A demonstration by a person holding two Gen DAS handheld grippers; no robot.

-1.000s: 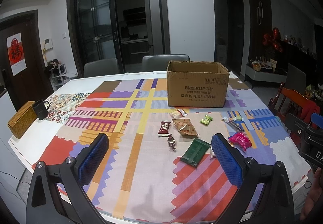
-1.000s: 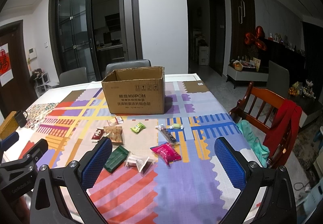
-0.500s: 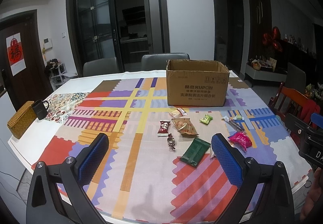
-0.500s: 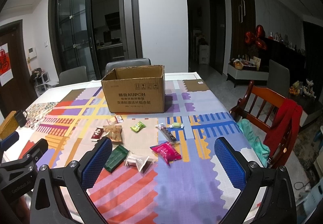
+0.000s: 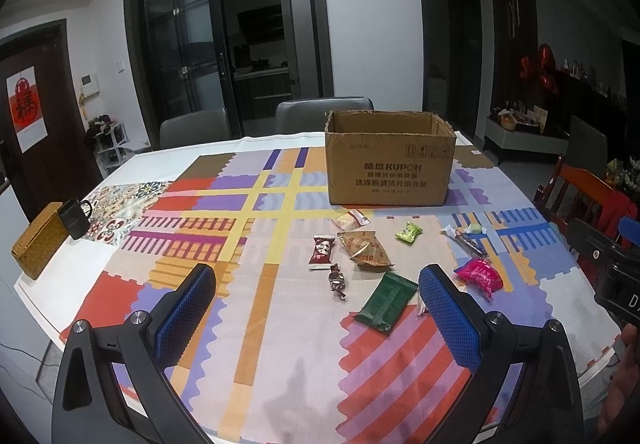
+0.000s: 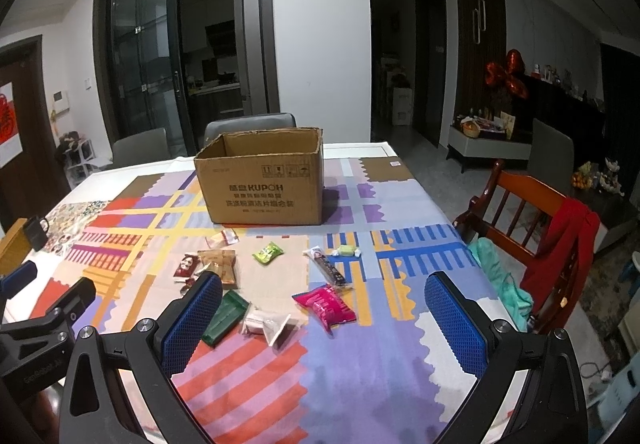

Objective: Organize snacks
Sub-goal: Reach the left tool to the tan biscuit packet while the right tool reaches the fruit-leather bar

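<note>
While both claws hang released, left claw (image 5: 316,300), right claw (image 6: 324,308), snacks (image 6: 324,306) before cardboard box (image 6: 260,184).

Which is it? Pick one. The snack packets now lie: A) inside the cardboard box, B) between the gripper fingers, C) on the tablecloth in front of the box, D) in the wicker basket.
C: the pink packet, dark green packet and the others lie on the patterned tablecloth in front of the open cardboard box.

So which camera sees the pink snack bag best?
The right wrist view: the pink bag lies whole and clear between the open tongs. In the left wrist view it is smaller, off right beside a tong finger.
</note>
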